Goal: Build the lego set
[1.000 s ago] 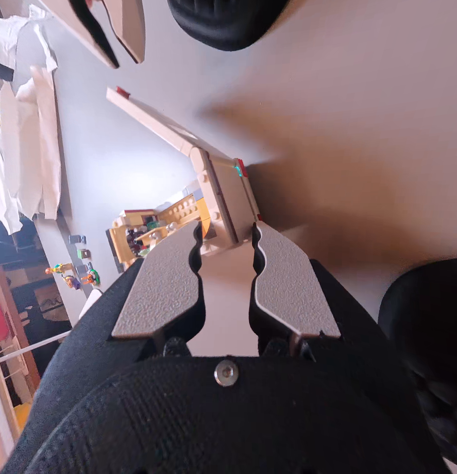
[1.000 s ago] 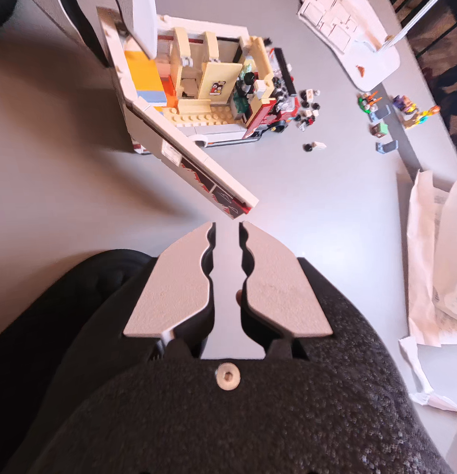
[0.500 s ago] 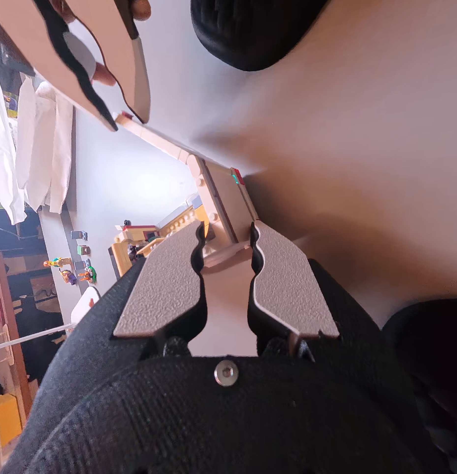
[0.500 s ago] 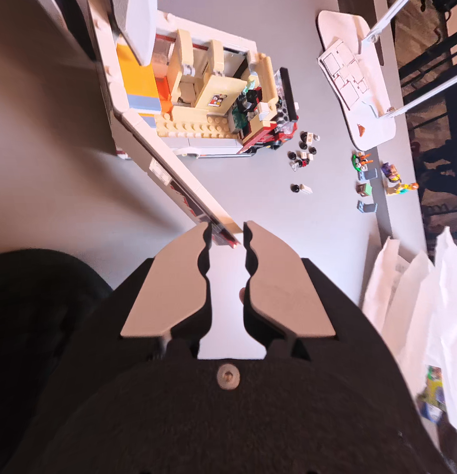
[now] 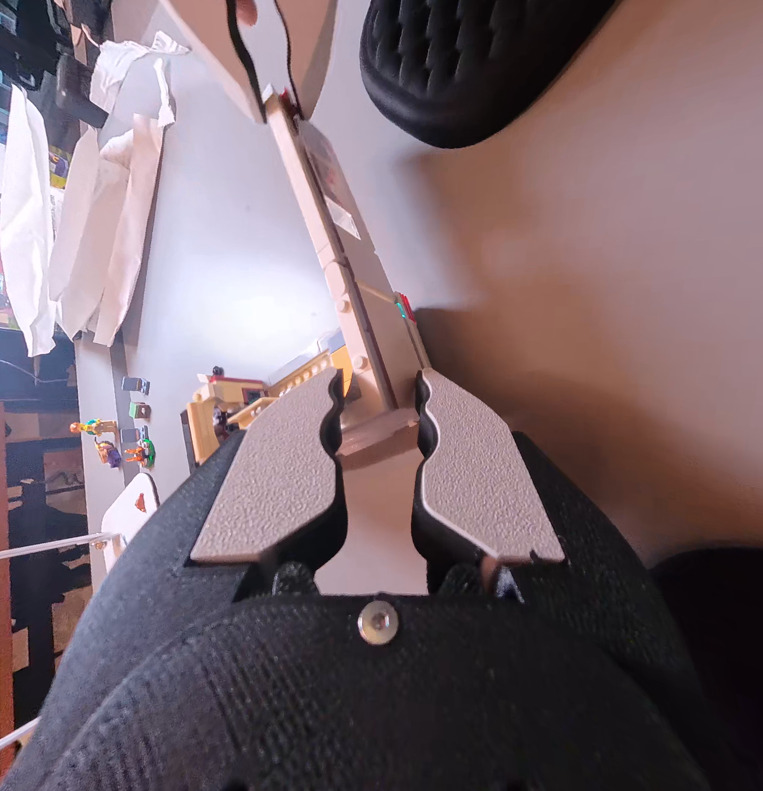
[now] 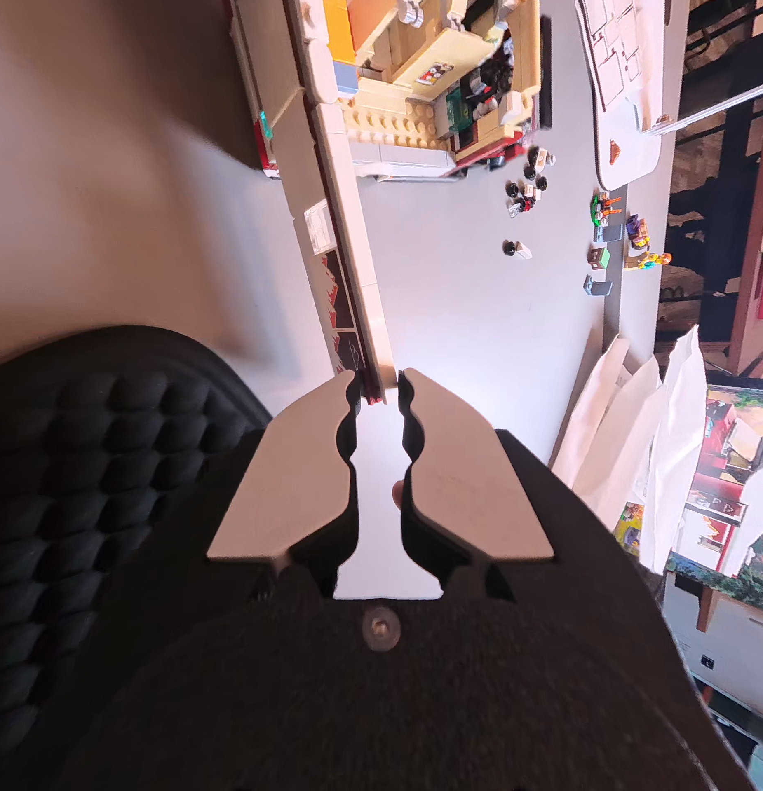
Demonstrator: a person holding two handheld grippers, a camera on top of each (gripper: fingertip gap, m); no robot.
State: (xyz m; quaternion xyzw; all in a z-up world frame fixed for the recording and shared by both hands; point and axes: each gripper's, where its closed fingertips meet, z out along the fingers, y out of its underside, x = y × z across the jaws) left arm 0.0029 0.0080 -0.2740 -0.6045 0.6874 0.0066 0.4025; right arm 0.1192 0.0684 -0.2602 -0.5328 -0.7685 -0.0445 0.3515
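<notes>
We see the left gripper part open with its fingertips closed on the white end block of the toy brick van, low centre of the left view, and both pads look pressed on it. The right gripper is nearly closed, pinching the far tip of the long white wall panel at mid-frame. Its left pad sits on the red-printed face and its right pad on the white edge, though contact there is hard to confirm. The panel runs straight from that tip up to the van body at the top of the right view, above the grey table. We judge both holds shallow, at the very fingertips, so the panel would twist easily; squeezing square across the flat faces looks safer. For containers, the open van body holds tan seats, orange and yellow blocks and dark small parts. The white tray, upper right, carries one small orange piece. Loose black wheels and minifigures lie outside, with white paper bags at right.
</notes>
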